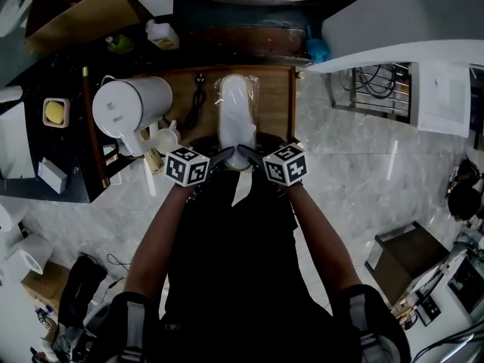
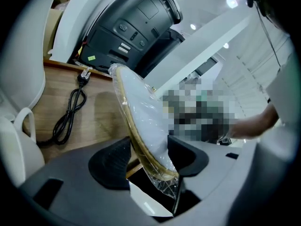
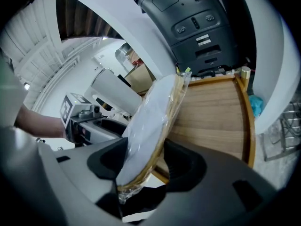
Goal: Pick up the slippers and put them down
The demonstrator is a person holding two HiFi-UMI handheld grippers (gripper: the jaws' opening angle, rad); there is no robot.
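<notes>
The brown wooden tabletop (image 1: pixel 276 100) fills the upper middle of my head view, with a white cylindrical jug (image 1: pixel 133 106) standing at its left edge. Both bare forearms reach forward from the bottom of the view and converge toward the near edge of the tabletop: the left forearm (image 1: pixel 153 240) slants up and to the right, the right forearm (image 1: pixel 321 237) up and to the left. The two marker cubes sit side by side, near each other. Between them, the white slippers (image 1: pixel 236 116), a flat pair sealed in a clear plastic bag, point away from me over the wood. The left gripper (image 1: pixel 221 156) and right gripper (image 1: pixel 250 154) both angle downward and meet at the near, heel end of the pack. In the left gripper view, the left gripper (image 2: pixel 148 160) has its jaws closed on that end of the white slippers (image 2: pixel 141 112), whose far end tilts up off the wood. In the right gripper view, the right gripper (image 3: pixel 146 163) likewise clamps the white slippers (image 3: pixel 151 121) between its black pads. A coiled black power cord (image 1: pixel 198 97) lies on the tabletop just left of the pack.
</notes>
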